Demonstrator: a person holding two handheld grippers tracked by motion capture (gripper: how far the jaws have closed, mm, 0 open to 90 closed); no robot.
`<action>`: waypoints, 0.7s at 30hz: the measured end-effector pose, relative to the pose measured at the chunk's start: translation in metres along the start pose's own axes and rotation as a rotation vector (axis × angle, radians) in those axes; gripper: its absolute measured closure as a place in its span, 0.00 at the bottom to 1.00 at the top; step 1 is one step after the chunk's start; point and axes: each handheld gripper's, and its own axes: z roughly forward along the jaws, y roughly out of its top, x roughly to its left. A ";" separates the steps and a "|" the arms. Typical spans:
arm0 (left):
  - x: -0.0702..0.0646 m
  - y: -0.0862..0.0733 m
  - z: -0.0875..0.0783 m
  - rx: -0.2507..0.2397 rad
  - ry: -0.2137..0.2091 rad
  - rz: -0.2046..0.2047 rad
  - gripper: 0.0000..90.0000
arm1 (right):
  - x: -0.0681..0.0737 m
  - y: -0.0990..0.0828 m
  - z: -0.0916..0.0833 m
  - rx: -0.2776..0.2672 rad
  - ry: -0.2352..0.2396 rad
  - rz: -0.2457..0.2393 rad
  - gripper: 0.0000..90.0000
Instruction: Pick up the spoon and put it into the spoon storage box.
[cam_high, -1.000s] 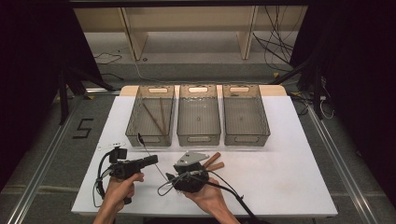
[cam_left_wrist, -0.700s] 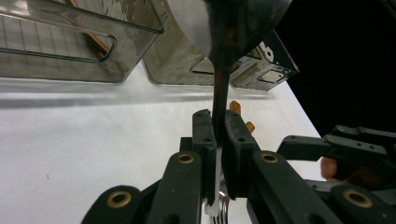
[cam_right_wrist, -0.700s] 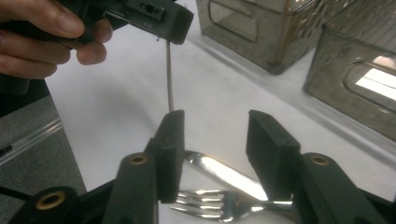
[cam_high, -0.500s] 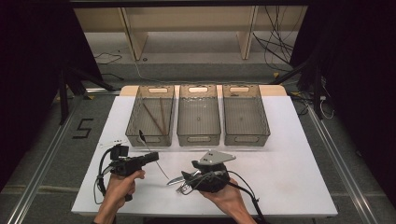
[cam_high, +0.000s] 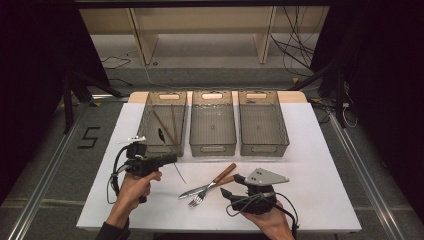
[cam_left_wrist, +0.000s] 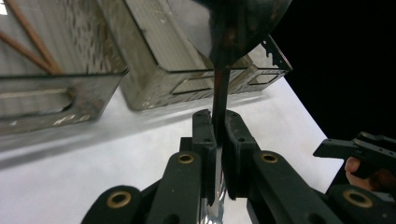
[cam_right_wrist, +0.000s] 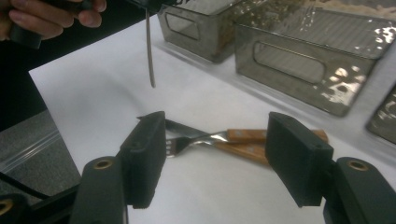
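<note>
My left gripper (cam_high: 174, 159) is shut on the thin handle of a metal spoon (cam_high: 161, 134), held above the table just in front of the left bin (cam_high: 150, 117). In the left gripper view the jaws (cam_left_wrist: 216, 126) clamp the handle, with the spoon bowl (cam_left_wrist: 238, 28) above them. A wooden-handled knife (cam_high: 224, 173) and fork (cam_high: 196, 201) lie crossed on the white table. My right gripper (cam_high: 231, 186) sits just right of them. Its jaws (cam_right_wrist: 222, 158) have just been opening and stand wide, pointing at the fork (cam_right_wrist: 196, 140), with nothing gripped.
Three clear grey bins stand in a row at the back of the table (cam_high: 310, 150): the left holds chopsticks (cam_high: 164, 127), the middle (cam_high: 212, 122) and right (cam_high: 262, 122) look empty. Dark floor and cables surround the table.
My right gripper has moved right, off the fork and knife, and its jaws have opened. The left gripper has risen slightly with the spoon.
</note>
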 end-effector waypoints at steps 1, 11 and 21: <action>-0.002 0.004 0.003 0.007 -0.001 0.007 0.94 | -0.001 -0.001 -0.002 -0.002 -0.004 0.004 0.42; -0.013 0.035 0.022 0.024 -0.011 0.036 0.94 | -0.013 -0.016 -0.025 -0.025 -0.046 0.024 0.35; -0.012 0.064 0.046 0.036 -0.009 0.033 0.94 | -0.020 -0.025 -0.034 -0.027 -0.069 0.044 0.33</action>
